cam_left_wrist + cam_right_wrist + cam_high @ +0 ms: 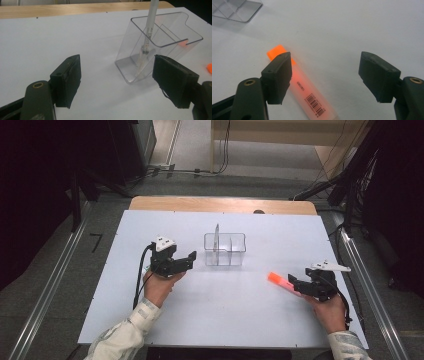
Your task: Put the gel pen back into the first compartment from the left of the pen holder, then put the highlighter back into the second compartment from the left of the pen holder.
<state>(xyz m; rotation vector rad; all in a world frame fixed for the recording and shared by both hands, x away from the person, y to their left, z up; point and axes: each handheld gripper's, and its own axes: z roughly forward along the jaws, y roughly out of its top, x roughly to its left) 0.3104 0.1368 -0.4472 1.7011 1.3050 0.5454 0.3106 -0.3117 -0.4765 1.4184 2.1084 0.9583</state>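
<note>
Orange highlighter [310, 93]: barcode label, beside open right tongs [324, 77].

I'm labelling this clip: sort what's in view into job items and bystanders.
In the job:
orange highlighter, between the open right claw's jaws
clear organiser
pen standing in it

Just about:
white table
floor cables

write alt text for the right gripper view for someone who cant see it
An orange highlighter with a barcode label lies on the white table, angled between the open black jaws of the right gripper, close beside one jaw and well clear of the other. A corner of a clear plastic organizer sits at the top left of the view.
</note>
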